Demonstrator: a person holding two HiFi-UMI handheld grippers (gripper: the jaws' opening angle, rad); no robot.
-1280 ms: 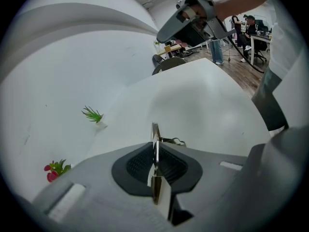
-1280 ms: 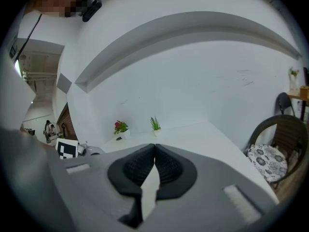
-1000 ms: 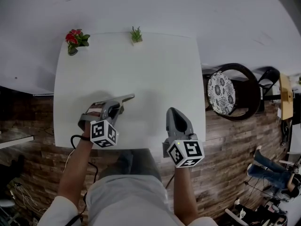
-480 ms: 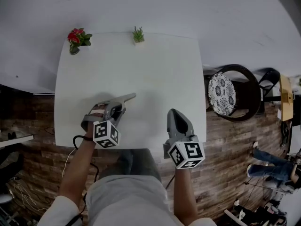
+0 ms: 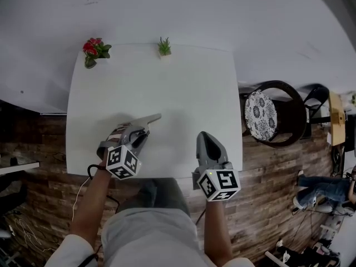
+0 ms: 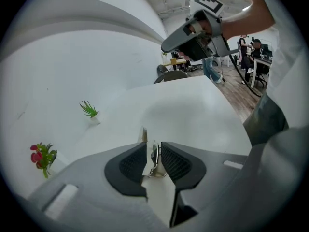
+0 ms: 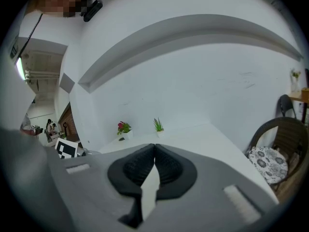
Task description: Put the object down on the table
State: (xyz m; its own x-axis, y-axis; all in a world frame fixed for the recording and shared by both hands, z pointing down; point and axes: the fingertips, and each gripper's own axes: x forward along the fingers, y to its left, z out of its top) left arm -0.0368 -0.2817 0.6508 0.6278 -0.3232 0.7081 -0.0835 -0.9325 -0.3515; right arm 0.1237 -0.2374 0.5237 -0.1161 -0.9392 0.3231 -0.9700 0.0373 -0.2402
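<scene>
- Two grippers sit over the near part of the white table [image 5: 183, 88]. The left gripper [image 5: 153, 118] angles in toward the middle, and the right gripper [image 5: 203, 135] points straight ahead by the near right corner.
- Only the left gripper view shows what the left one carries. A thin metal object [image 6: 154, 161] stands pinched between the black pads, the jaws are narrow around it, and a pale tip pokes out past them.
- From the head view the object is too slim to pick out against the grey jaws. No view settles whether it touches the tabletop below it.
- The right gripper view shows that gripper's pads pressed together along their length, with nothing between them.
- The left gripper view also catches the right gripper from the side, up in the frame's top right, with its jaws together.
- The head view alone gives the layout: a dark chair [image 5: 289, 113] with a patterned cushion stands just beside the table's right edge, on a wooden floor [image 5: 267, 171].
- Red flowers [image 5: 93, 49] and a small green plant [image 5: 163, 45] stand at the table's far edge by the wall, well apart from both grippers. Both gripper views show them too, from low down.
</scene>
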